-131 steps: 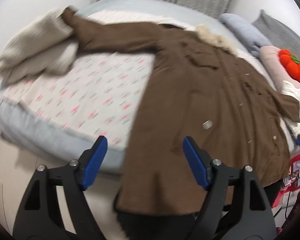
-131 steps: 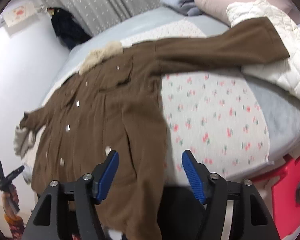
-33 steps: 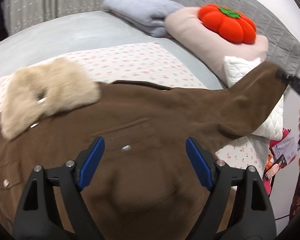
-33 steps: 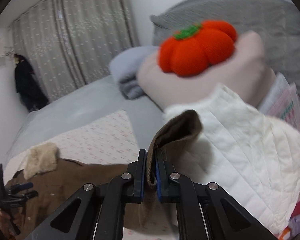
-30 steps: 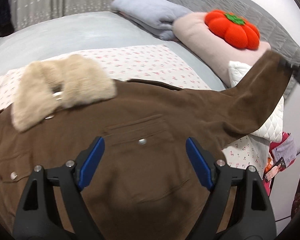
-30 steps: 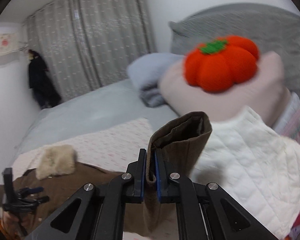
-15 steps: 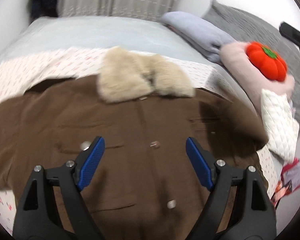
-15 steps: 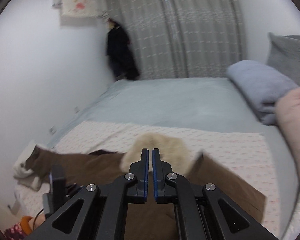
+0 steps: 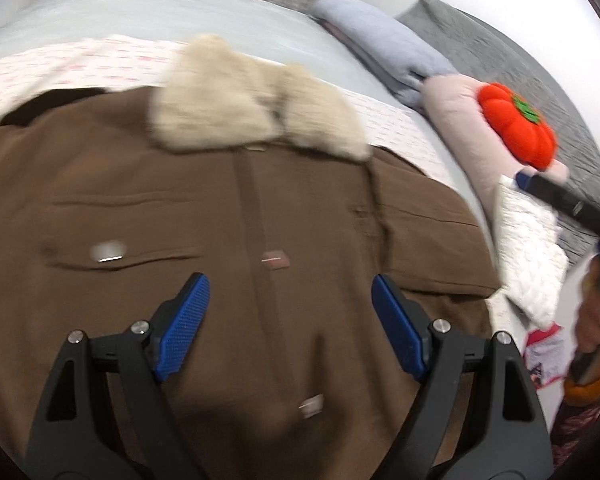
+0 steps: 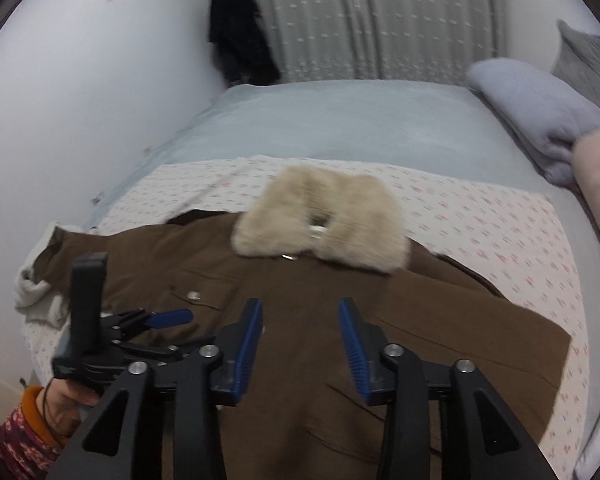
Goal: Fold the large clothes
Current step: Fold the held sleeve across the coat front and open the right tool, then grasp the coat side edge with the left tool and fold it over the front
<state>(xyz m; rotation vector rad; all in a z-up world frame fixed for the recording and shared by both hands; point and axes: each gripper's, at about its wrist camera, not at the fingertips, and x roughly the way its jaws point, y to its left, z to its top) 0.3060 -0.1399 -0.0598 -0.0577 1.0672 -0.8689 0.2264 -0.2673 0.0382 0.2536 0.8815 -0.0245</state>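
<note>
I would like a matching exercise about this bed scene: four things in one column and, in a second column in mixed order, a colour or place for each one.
Column 1
1. fur collar
2. pumpkin cushion
3. brown coat
4. dark garment

Column 2
A. hangs by the curtain
B. orange-red, on the pink pillow
C. spread on the flowered sheet
D. beige, at the top of the coat

Pairs: 1-D, 2-B, 3-C, 4-A
</note>
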